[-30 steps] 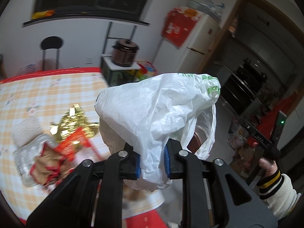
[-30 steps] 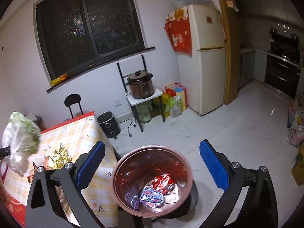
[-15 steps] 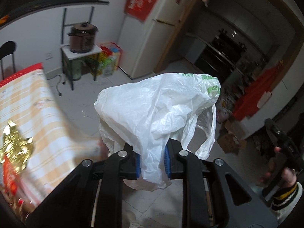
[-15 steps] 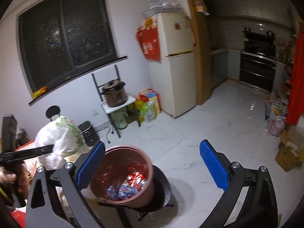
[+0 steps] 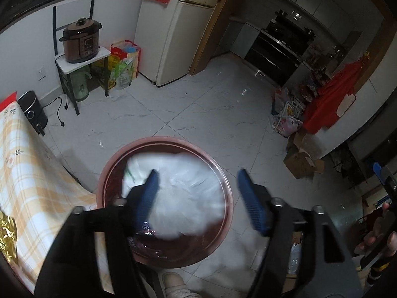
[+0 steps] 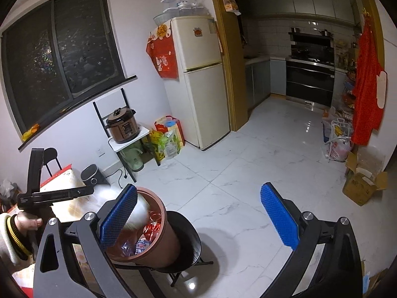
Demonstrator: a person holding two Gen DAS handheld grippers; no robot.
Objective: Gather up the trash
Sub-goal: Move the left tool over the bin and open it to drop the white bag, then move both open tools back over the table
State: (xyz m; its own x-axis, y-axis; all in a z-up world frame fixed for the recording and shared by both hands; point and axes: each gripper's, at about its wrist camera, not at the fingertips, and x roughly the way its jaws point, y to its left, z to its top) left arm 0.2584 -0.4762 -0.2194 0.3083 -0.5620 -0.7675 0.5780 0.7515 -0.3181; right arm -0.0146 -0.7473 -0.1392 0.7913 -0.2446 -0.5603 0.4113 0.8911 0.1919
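hovering tilted down over the bin [image 5: 224, 173], the left hand-held gripper [image 5: 197, 200] has just been opening, white bag [image 5: 183, 198] blurred below

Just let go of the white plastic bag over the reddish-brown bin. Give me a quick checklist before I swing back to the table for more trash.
1. Left gripper jaws open, having just opened: ok.
2. White plastic bag free of the blue pads: ok.
3. Bag inside reddish-brown round bin: ok, though blurred, possibly still falling.
4. Bin upright: not ok, it leans on the black folding stool.
5. Right gripper open, empty: ok.
6. Gold foil wrapper left on checked tablecloth: ok.
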